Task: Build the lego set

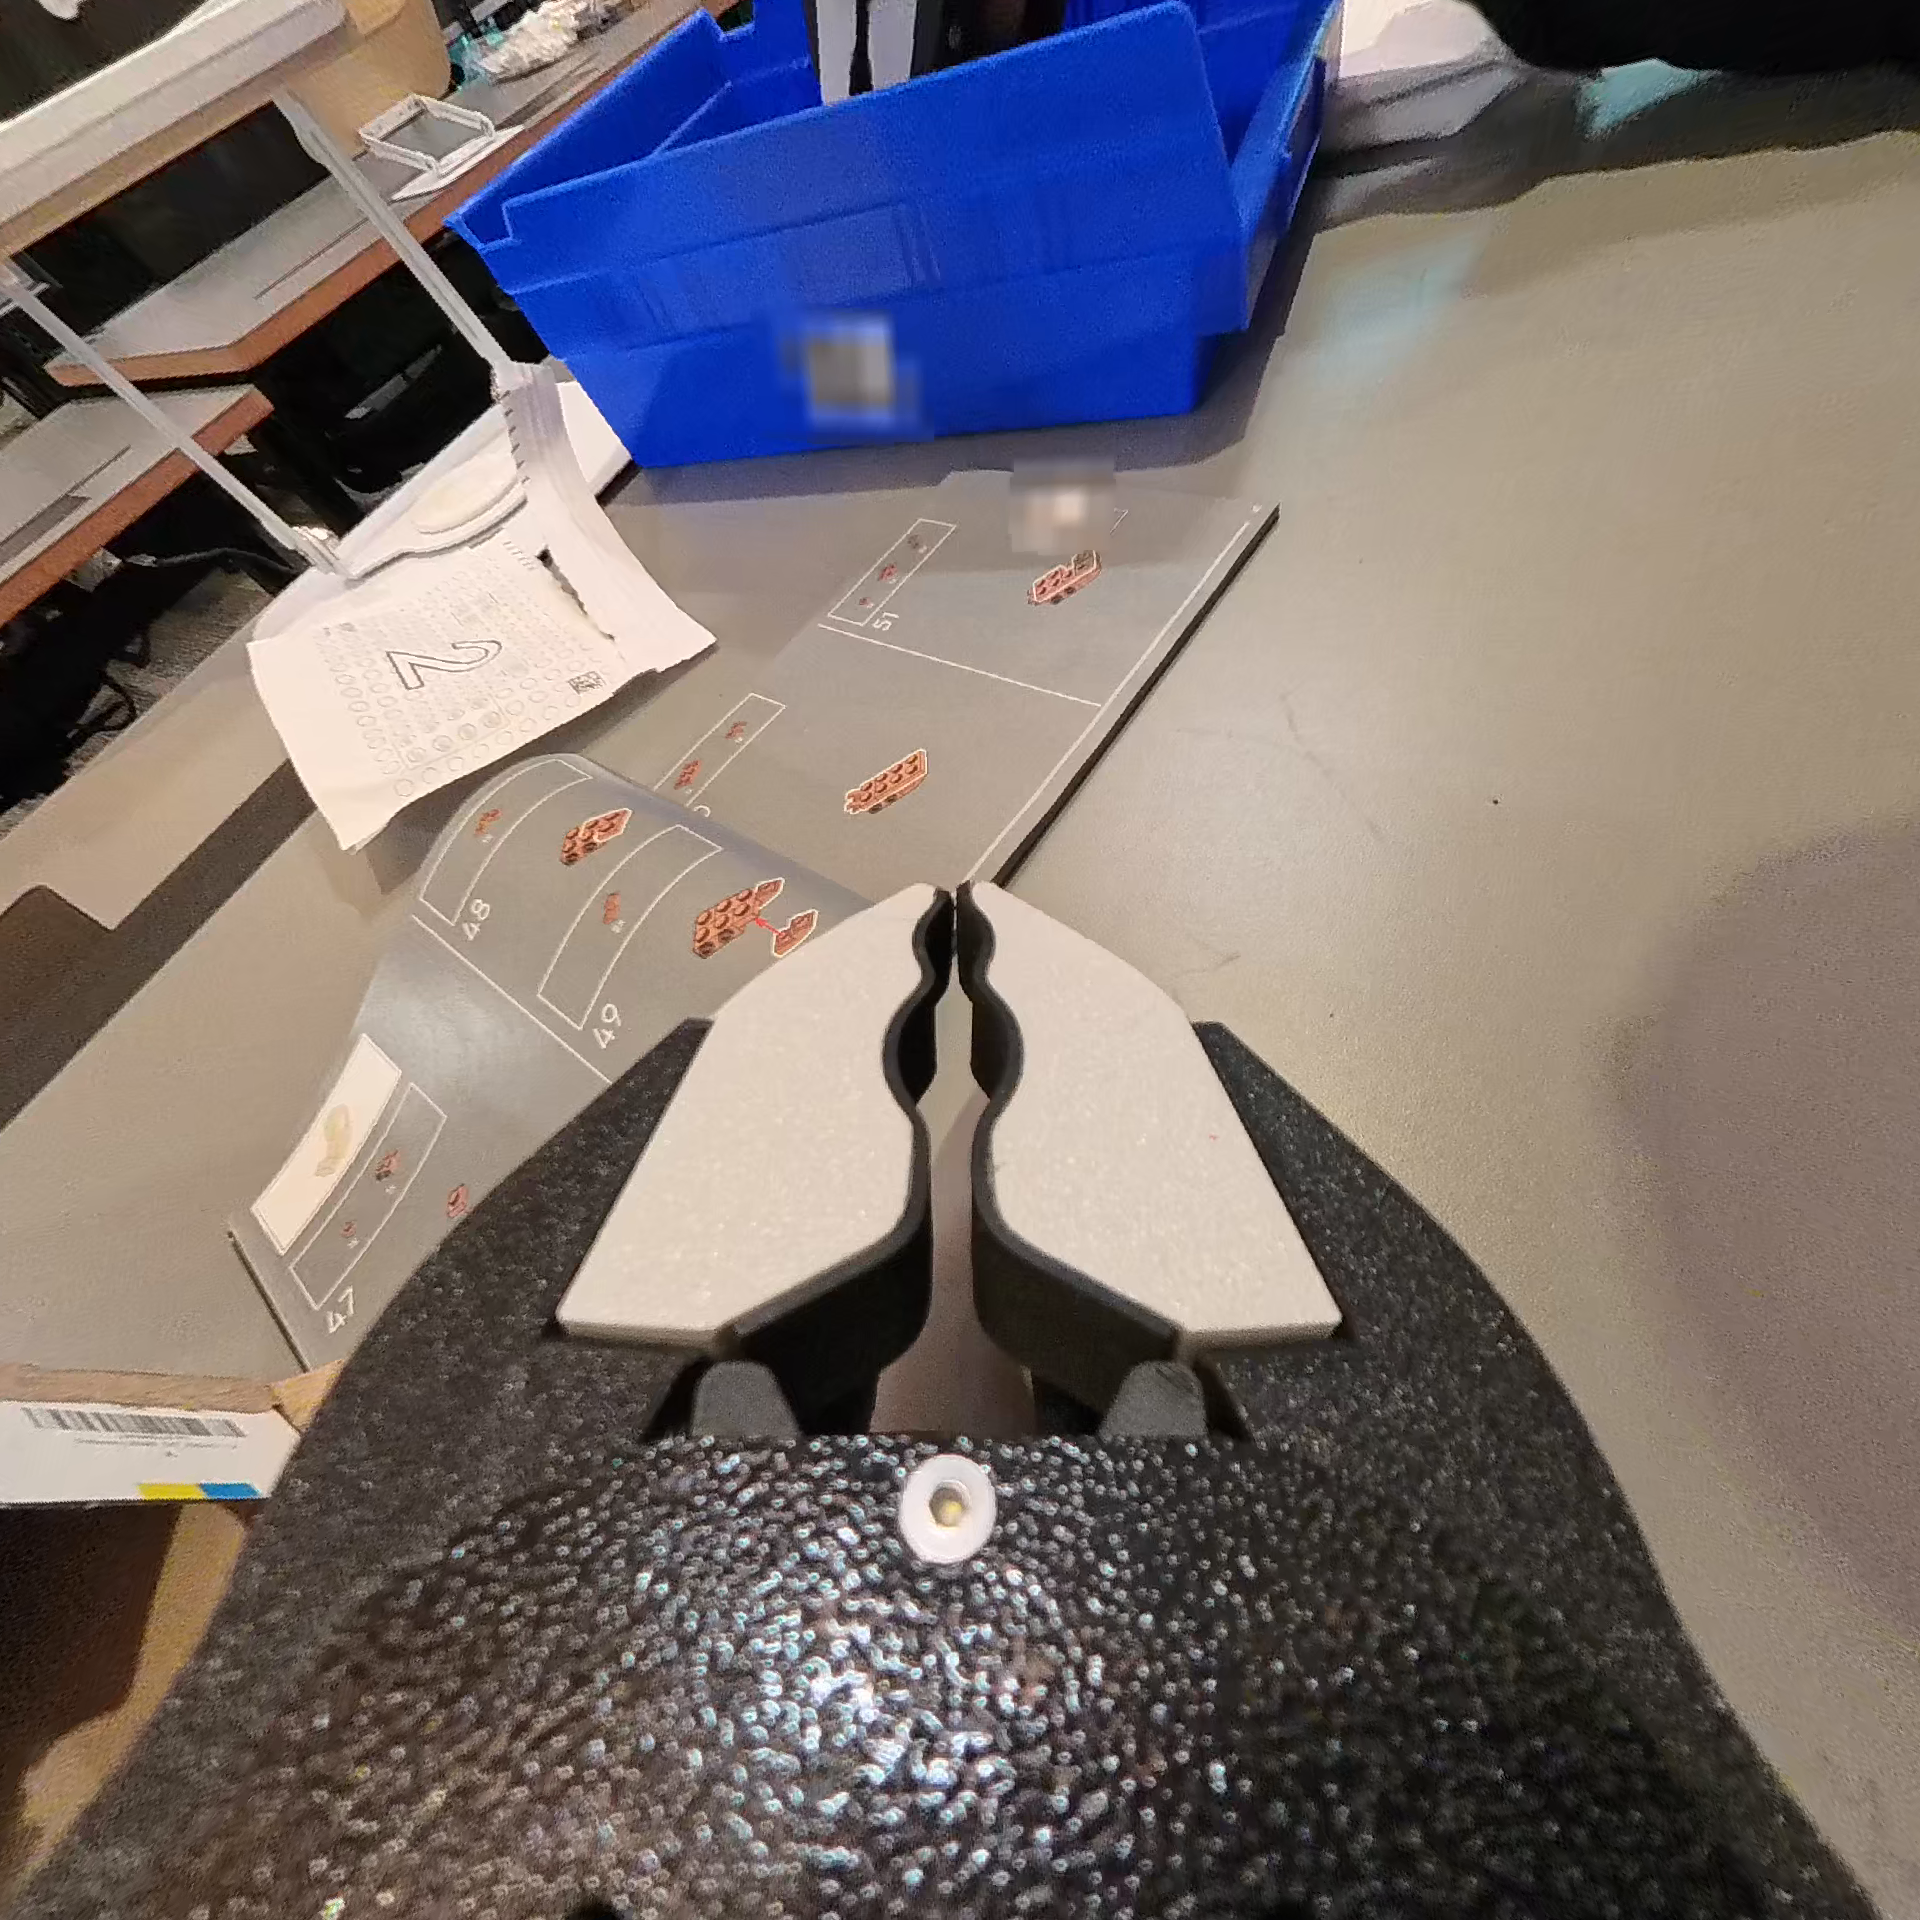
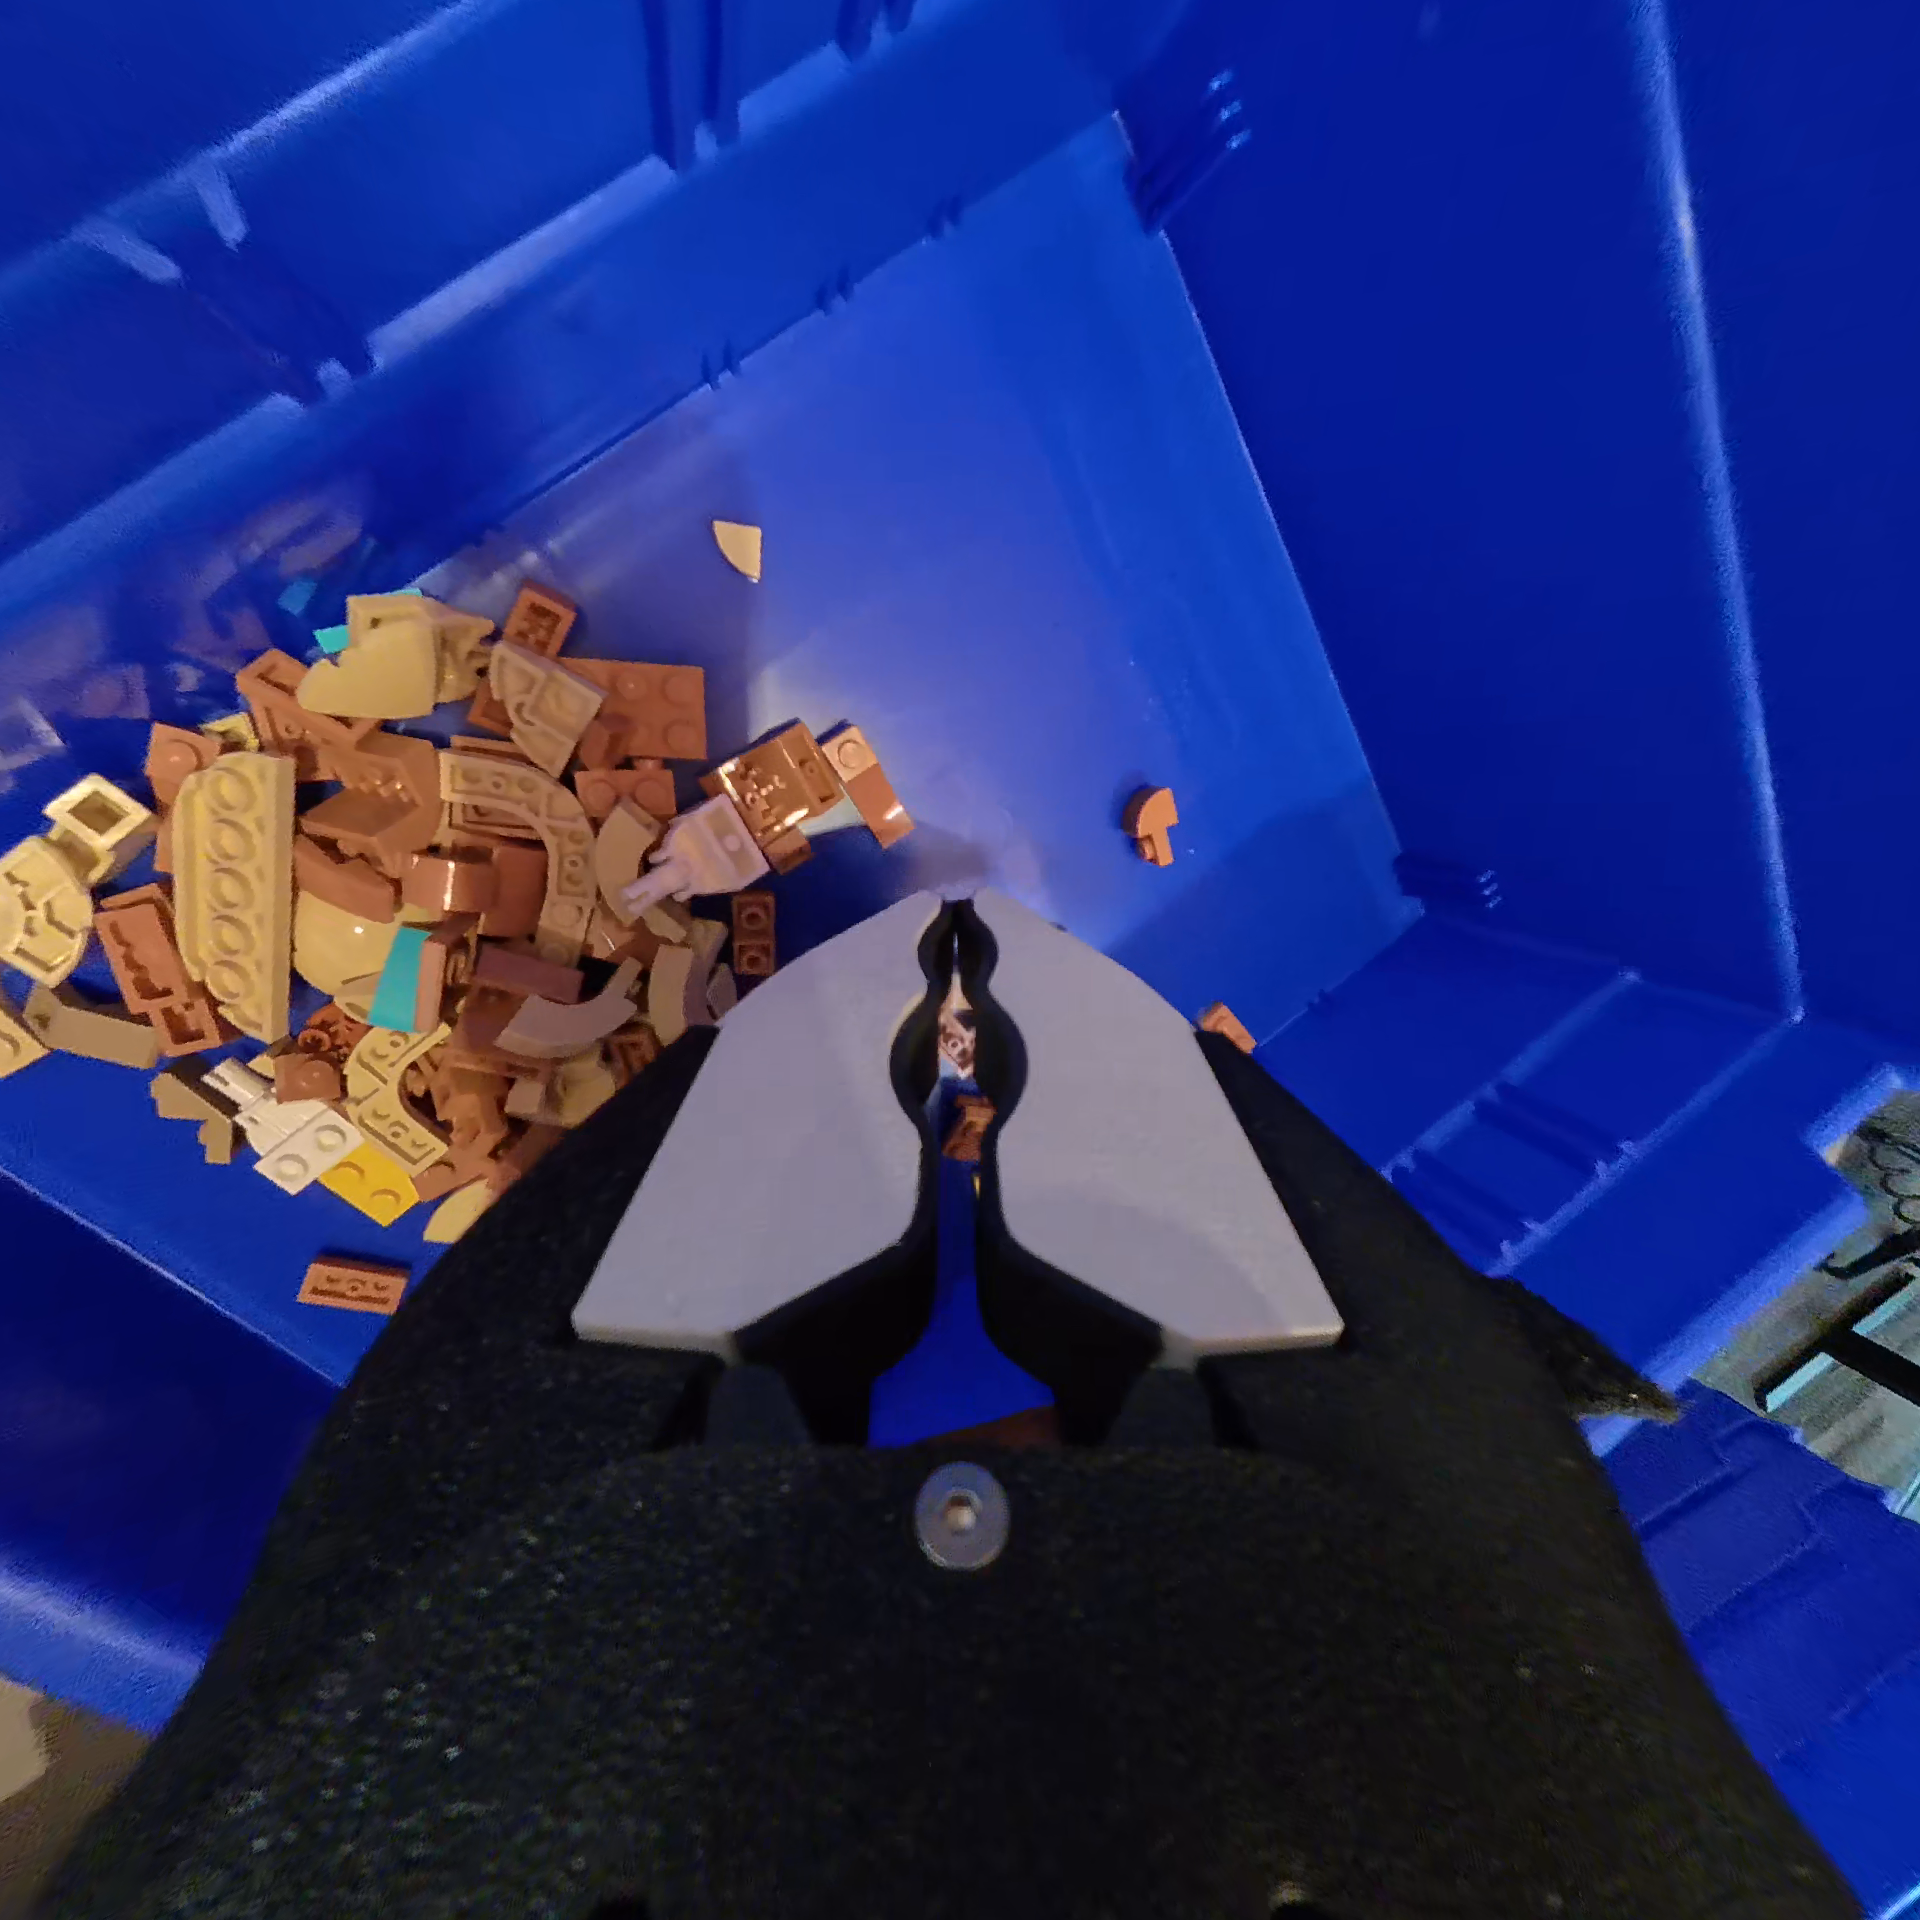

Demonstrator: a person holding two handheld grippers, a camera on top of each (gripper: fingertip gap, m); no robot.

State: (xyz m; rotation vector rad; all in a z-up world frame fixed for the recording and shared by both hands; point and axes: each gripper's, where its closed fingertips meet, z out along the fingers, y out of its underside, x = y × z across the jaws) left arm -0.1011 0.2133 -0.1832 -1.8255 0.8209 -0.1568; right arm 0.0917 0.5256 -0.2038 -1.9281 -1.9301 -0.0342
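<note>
Fingertips of my left gripper [image 1: 954,902] were together on nothing, over the instruction booklet [image 1: 935,717]. My right gripper [image 2: 956,914] was likewise closed and bare inside the blue bin [image 2: 1455,520], beside the brick pile [image 2: 364,883]. Better, I judged, to part them before reaching for a lone brick.

R gripper [image 2: 956,912] tips closed together, low inside blue bin [image 2: 1558,520]; brown/tan brick pile [image 2: 364,883] just left, w/ lone brown piece [image 2: 1153,823] right.
</note>
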